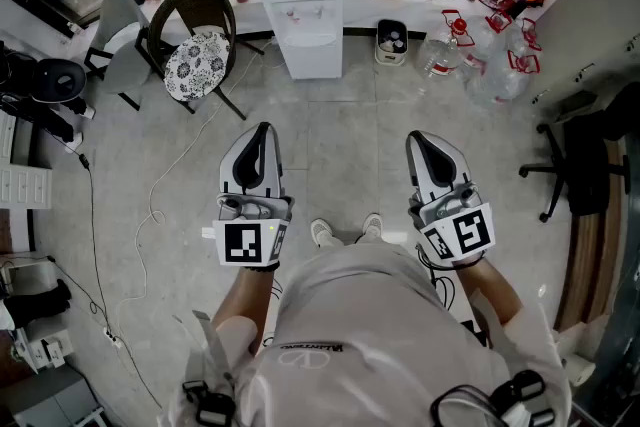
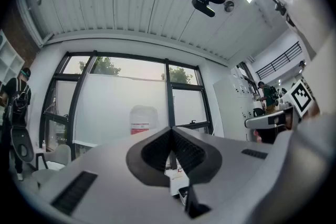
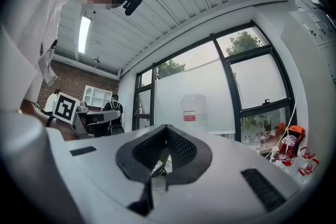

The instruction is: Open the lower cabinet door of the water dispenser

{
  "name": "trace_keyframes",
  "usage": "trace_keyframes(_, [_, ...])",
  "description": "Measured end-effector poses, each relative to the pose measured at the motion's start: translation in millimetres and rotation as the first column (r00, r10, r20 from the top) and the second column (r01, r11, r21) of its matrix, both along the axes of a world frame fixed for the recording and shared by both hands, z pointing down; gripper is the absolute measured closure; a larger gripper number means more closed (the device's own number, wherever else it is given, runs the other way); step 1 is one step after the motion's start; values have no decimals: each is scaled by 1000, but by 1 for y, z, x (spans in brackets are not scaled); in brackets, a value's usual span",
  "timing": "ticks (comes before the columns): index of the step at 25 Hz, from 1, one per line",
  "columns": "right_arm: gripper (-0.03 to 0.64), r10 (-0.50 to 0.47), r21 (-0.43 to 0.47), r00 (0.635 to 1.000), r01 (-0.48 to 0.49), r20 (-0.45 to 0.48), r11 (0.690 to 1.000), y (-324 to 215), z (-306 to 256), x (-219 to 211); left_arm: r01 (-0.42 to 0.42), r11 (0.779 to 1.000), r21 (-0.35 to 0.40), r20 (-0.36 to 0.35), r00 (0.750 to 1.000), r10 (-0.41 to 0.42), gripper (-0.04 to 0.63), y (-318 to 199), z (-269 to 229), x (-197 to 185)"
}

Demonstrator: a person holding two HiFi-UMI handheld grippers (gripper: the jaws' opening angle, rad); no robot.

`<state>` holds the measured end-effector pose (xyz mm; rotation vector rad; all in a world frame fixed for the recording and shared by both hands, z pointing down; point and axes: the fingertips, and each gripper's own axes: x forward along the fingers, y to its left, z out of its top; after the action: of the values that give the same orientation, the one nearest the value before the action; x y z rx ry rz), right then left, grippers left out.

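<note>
Floor, head view: grey floor [image 1: 340, 130] runs to the water dispenser [image 1: 300, 5] at the window wall, well ahead; its lower cabinet door [image 1: 312, 50] is closed.
Left gripper view: left gripper [image 2: 171, 131] pressed together, empty.
Right gripper view: right gripper [image 3: 167, 128] pressed together, empty.
Door: probably light and stiff; take its free edge.
Clearance: chair [image 1: 195, 45] left, bin [image 1: 391, 40] right.

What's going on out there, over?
Left gripper, right gripper shut, empty. Water dispenser far ahead, lower door looks closed. Bare floor between, chair off aside.
</note>
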<state>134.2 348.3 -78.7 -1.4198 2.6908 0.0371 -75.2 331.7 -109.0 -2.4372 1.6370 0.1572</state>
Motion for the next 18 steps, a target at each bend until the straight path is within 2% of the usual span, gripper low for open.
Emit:
trace_keyframes(8, [600,-23,-5,1000,23,17,1000,2,-4,-18,-18,1000,-1,-6,1000,18,592,1,-2,-10])
trace_keyframes(18, [600,-1,15,1000,1,1,1000,10,-1,-62,-55,998,-12,-15,998,55,592,9,9,-46])
